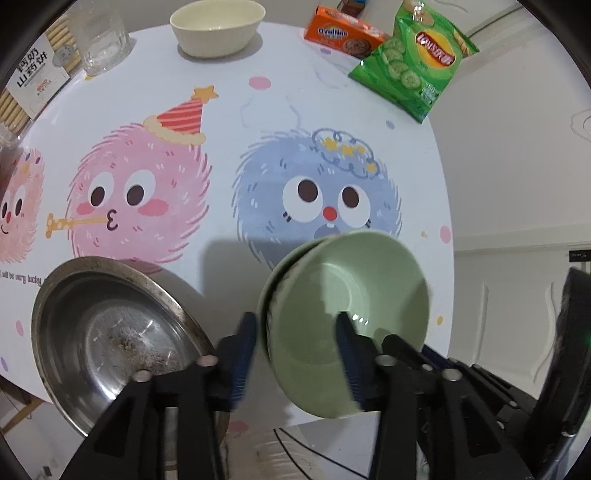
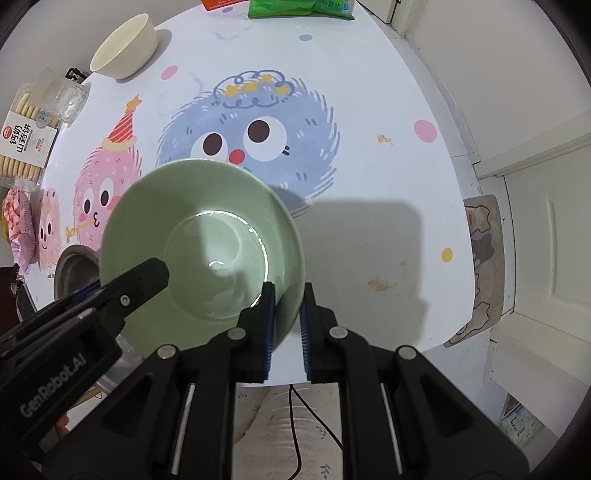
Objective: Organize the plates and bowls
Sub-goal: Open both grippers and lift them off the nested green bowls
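A green bowl (image 1: 343,325) (image 2: 201,243) is held tilted above the table near its front edge. My right gripper (image 2: 287,301) is shut on the bowl's rim. My left gripper (image 1: 295,332) stands open around the bowl's opposite rim, one finger outside and one inside; it shows in the right wrist view at the left (image 2: 147,275). A steel plate (image 1: 110,332) (image 2: 74,271) lies on the table left of the bowl. A cream bowl (image 1: 217,26) (image 2: 123,46) stands at the far side.
The round table (image 1: 258,103) has a cartoon cloth. At the back are an orange biscuit box (image 1: 343,33), a green crisp bag (image 1: 417,62), a clear glass (image 1: 101,37) and a cracker box (image 1: 35,77). The table edge runs along the right (image 2: 458,206).
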The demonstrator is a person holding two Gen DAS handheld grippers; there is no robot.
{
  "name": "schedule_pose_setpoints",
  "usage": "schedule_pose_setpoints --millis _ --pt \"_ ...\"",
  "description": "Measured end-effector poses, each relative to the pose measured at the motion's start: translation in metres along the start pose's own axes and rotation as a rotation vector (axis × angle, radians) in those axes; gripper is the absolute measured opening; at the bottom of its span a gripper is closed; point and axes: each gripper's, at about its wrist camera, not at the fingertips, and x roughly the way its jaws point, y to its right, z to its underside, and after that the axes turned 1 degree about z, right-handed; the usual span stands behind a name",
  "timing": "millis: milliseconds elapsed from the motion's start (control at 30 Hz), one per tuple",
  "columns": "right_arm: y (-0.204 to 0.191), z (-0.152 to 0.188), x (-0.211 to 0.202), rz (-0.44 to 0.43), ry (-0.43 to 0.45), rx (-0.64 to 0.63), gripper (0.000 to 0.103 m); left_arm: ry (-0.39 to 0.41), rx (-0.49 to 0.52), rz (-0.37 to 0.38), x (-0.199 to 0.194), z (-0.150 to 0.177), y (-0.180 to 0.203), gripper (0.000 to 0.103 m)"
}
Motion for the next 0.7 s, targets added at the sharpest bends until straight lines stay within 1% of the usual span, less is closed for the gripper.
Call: schedule_pose_setpoints --millis 100,233,300,333,367,400,433,467,500,600,700 --pt "-0.001 -0.001 0.000 0.005 -0.003 -0.004 0.015 0.005 -0.009 0.006 -0.003 -0.003 -0.002 0.052" --pt "-0.001 0.000 -0.001 0.005 0.002 -0.001 0.015 0.006 -0.023 0.013 -0.006 -0.004 -0.006 0.059" --pt "-0.001 0.000 -0.003 0.001 0.005 0.004 0.016 0.002 -0.025 0.020 -0.008 -0.004 -0.006 0.062" --pt "-0.001 0.000 -0.004 0.001 0.008 0.007 0.021 0.000 -0.025 0.024 -0.008 -0.004 -0.006 0.064" --pt "-0.001 0.000 -0.006 0.002 0.013 0.011 0.031 0.002 -0.021 0.030 -0.010 -0.004 -0.006 0.066" --pt "-0.001 -0.001 -0.009 -0.001 0.020 0.014 0.037 0.010 -0.015 0.035 -0.013 -0.004 -0.005 0.071" --pt "-0.002 -0.001 -0.011 -0.006 0.028 0.015 0.047 0.019 -0.007 0.038 -0.016 -0.004 -0.005 0.077" --pt "-0.002 -0.001 -0.015 -0.015 0.040 0.016 0.053 0.029 0.002 0.040 -0.019 -0.004 -0.004 0.080" --pt "-0.002 -0.001 -0.019 -0.022 0.052 0.013 0.054 0.038 0.010 0.043 -0.022 -0.005 -0.004 0.083" --pt "-0.002 -0.002 -0.029 -0.024 0.069 0.003 0.057 0.060 0.025 0.044 -0.030 -0.006 -0.005 0.085" --pt "-0.003 -0.003 -0.033 -0.016 0.077 0.000 0.061 0.074 0.032 0.043 -0.036 -0.006 -0.008 0.093"
